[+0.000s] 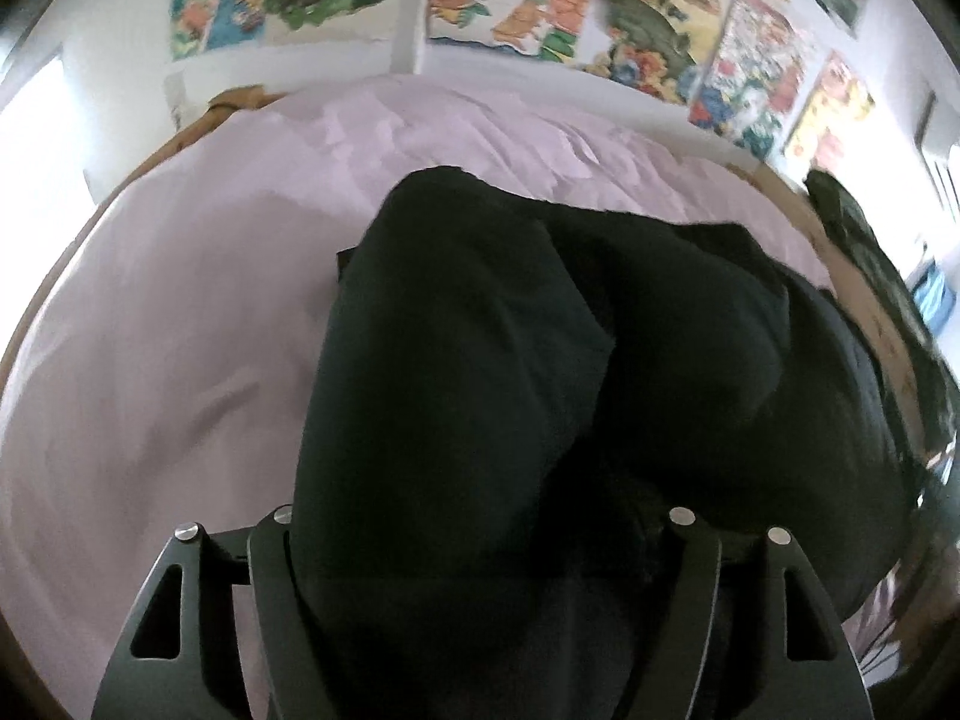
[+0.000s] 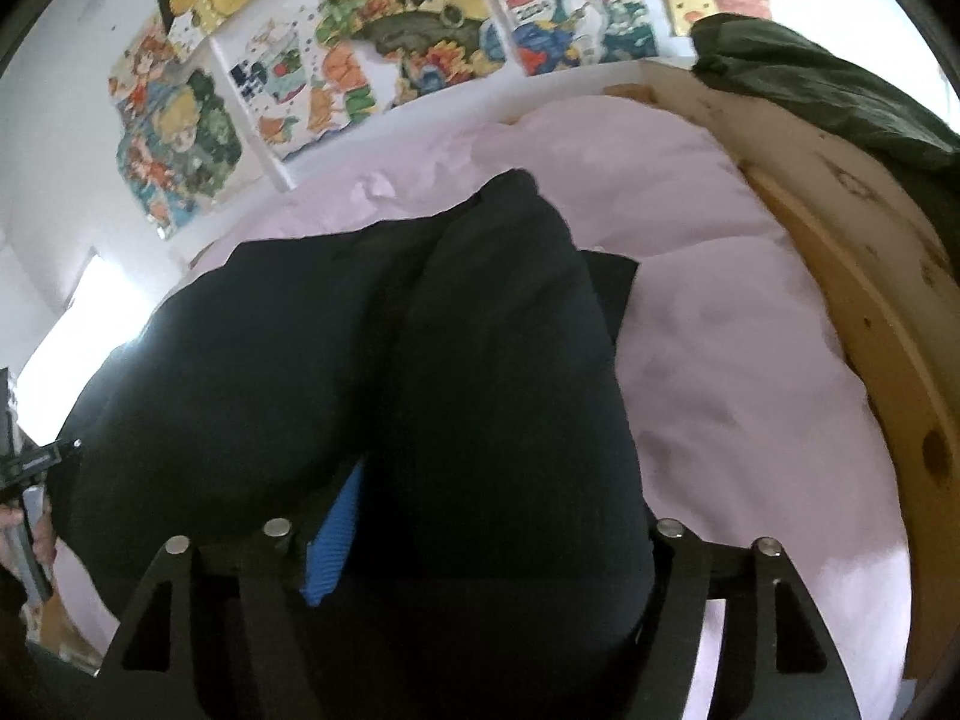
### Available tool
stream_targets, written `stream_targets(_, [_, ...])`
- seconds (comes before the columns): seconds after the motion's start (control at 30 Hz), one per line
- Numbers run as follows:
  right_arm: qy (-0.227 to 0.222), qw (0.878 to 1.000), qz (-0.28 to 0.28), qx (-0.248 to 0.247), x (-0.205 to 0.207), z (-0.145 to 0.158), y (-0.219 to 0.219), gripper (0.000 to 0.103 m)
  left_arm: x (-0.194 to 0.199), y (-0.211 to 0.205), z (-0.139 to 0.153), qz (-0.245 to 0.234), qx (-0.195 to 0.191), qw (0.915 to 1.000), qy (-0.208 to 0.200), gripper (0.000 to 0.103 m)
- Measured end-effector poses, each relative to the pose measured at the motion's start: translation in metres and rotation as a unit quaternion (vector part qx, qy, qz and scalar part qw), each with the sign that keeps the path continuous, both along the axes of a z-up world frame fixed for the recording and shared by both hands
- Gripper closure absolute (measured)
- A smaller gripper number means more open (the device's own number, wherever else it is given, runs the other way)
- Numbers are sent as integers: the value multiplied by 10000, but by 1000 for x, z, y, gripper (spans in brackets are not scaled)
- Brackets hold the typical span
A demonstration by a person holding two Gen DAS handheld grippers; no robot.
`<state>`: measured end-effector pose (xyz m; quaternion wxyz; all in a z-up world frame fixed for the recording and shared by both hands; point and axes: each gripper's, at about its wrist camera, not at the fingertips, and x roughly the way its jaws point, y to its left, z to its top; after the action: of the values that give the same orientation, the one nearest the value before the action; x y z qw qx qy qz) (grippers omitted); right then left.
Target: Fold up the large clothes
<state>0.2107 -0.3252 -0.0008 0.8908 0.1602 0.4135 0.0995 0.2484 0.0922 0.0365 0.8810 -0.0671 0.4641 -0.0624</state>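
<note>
A black garment [image 1: 540, 360] [image 2: 372, 372] lies on a bed under a pale pink sheet [image 1: 150, 330] [image 2: 738, 348], its long axis running from the cameras toward the wall of colourful cartoon posters [image 1: 540, 6] [image 2: 372, 42]. Its near end rises into both grippers, the far end tapering to a rounded fold. The left gripper [image 1: 480, 588] has cloth heaped between its linkages; its fingertips are buried, so how far it has closed cannot be told. The right gripper [image 2: 474, 594] is hidden likewise. Only the right wrist view shows a blue ribbed strip [image 2: 333, 540] among the cloth, and the left gripper's handle at its left edge. A dark green garment [image 2: 840, 90] [image 1: 858, 240] drapes over the wooden bed frame [image 2: 870, 312].
</note>
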Motion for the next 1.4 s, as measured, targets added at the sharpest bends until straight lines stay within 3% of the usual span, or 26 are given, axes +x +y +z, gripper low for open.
stream_targets(0.13, [-394,9970,70,-659,-17,8,11,13,-2,3,9,393,60,9992,-5,36])
stream_targets(0.27, [-694,9917,118,-1077,-32,12,20,6,-10,-3,16,464,264,9985,-114,34])
stream_targets(0.4, [-851,9897,23,-1148,-45,10,23,0,-23,-8,20,679,391,9967,-228,9])
stream_targets(0.47, [-908,9893,-104,-1133,-52,10,22,0,-32,-9,22,806,419,9951,-390,4])
stream_targets(0.73, [-1223,9836,-379,-1269,-75,22,34,0,-74,-22,32,949,624,9890,-951,2])
stream_targets(0.87, [-1403,9796,-342,-1400,-88,30,49,0,-92,-32,39,845,508,9899,-1019,2])
stream_targets(1.0, [-1468,9809,-308,-1243,-101,34,58,0,-109,-44,47,673,428,9913,-1043,2])
stream_targets(1.3, [-1735,9788,-208,-1067,-142,49,81,0,-168,-73,64,374,419,9840,-1691,2])
stream_targets(1.4, [-1856,9783,-225,-898,-159,56,88,0,-189,-87,62,203,670,9792,-1906,2])
